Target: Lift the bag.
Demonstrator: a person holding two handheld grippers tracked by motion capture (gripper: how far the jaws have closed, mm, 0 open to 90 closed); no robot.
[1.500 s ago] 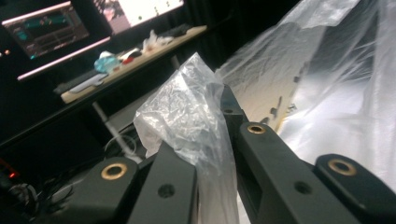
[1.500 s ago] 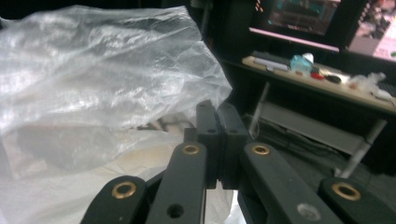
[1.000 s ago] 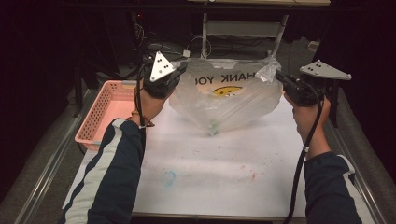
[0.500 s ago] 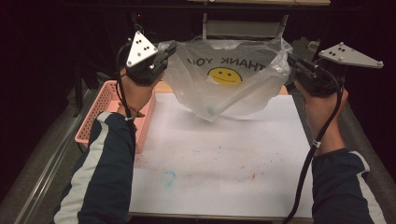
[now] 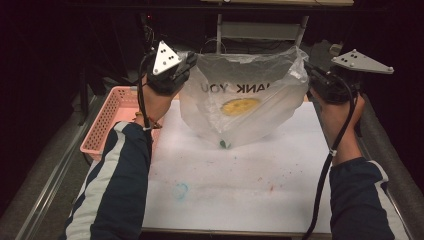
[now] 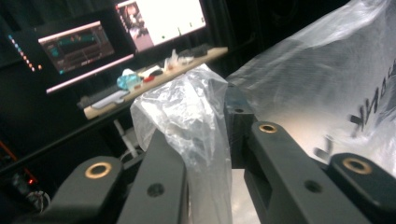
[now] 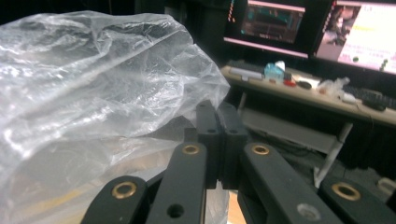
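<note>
A clear plastic bag (image 5: pixel 245 110) with mirrored black lettering and a yellow mark (image 5: pixel 240 106) hangs stretched between both grippers above the white table sheet (image 5: pixel 240 195). Something small and green (image 5: pixel 223 145) lies at the bag's lowest point. My left gripper (image 5: pixel 189 62) holds the bag's left handle. Its jaws have just been opening a little, and in the left gripper view the bunched plastic (image 6: pixel 191 116) still fills the gap of that gripper (image 6: pixel 201 123). My right gripper (image 5: pixel 311 75) pinches the right handle. In the right gripper view that gripper (image 7: pixel 217 109) has its jaws tight together on the film (image 7: pixel 93 70).
A pink perforated basket (image 5: pixel 107 125) stands at the sheet's left edge, under my left forearm. Metal rails run along both table sides. Beyond the far edge are a shelf with small items (image 7: pixel 299 84) and lit monitors (image 6: pixel 159 18).
Both hands have risen and lifted the bag off the table sheet. Its bottom now hangs just above the sheet, and the bag has swung so that the yellow mark looks flattened.
</note>
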